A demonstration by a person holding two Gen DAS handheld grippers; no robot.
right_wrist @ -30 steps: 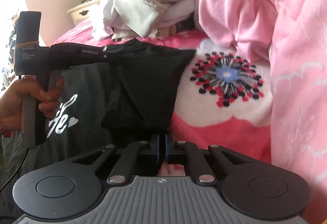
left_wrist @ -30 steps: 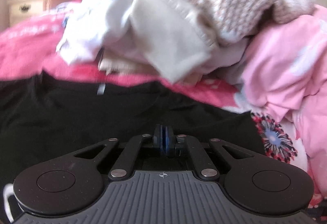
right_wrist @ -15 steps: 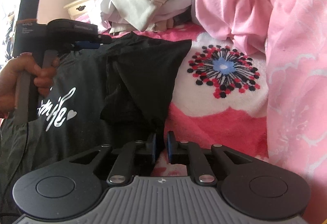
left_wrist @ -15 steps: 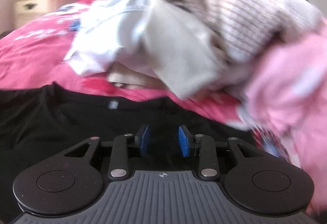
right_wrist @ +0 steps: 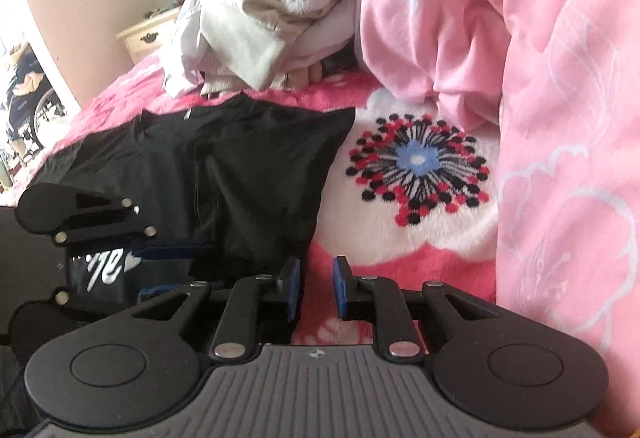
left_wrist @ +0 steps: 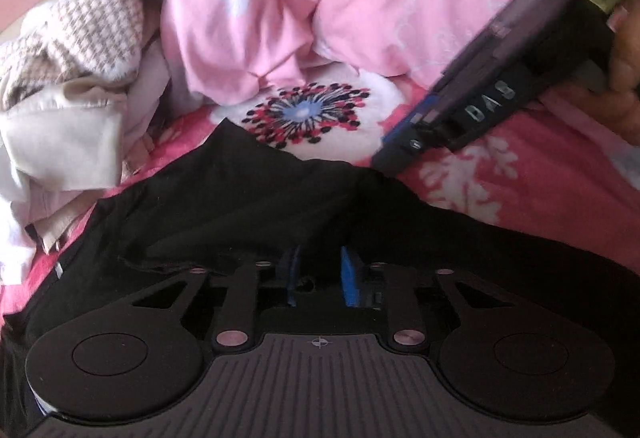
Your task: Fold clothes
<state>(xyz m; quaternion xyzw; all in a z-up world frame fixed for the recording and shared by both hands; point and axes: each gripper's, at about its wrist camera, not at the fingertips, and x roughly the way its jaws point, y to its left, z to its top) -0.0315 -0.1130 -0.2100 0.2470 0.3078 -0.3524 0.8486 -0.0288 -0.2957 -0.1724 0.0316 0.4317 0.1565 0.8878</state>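
I have both tools empty at this point. My left gripper (left_wrist: 318,280) has its blue pads parted, with nothing pinched between them, and it hovers low over the black cotton T-shirt (left_wrist: 248,206), which lies directly under and ahead of its fingers. My right gripper (right_wrist: 314,288) is likewise parted and empty; the shirt's folded-in sleeve sits just ahead and to the left of its left pad, while the pink floral fleece blanket (right_wrist: 416,162) is bare ahead and to the right.

From the right wrist view I see the white script print on the shirt's front close to my left tool, so I judge one side fold is laid and the next fold is in hand.

To do it well, I would take the shirt's edge with each tool at matching points, bite through both layers rather than the top one, and lift only enough to clear the blanket. I would keep the seam taut between the tools so the sleeve does not slip out.

The heap of pale unfolded clothes (right_wrist: 256,22) lies beyond the shirt, and the rumpled pink quilt (right_wrist: 520,38) crowds the right; I would steer clear of both.
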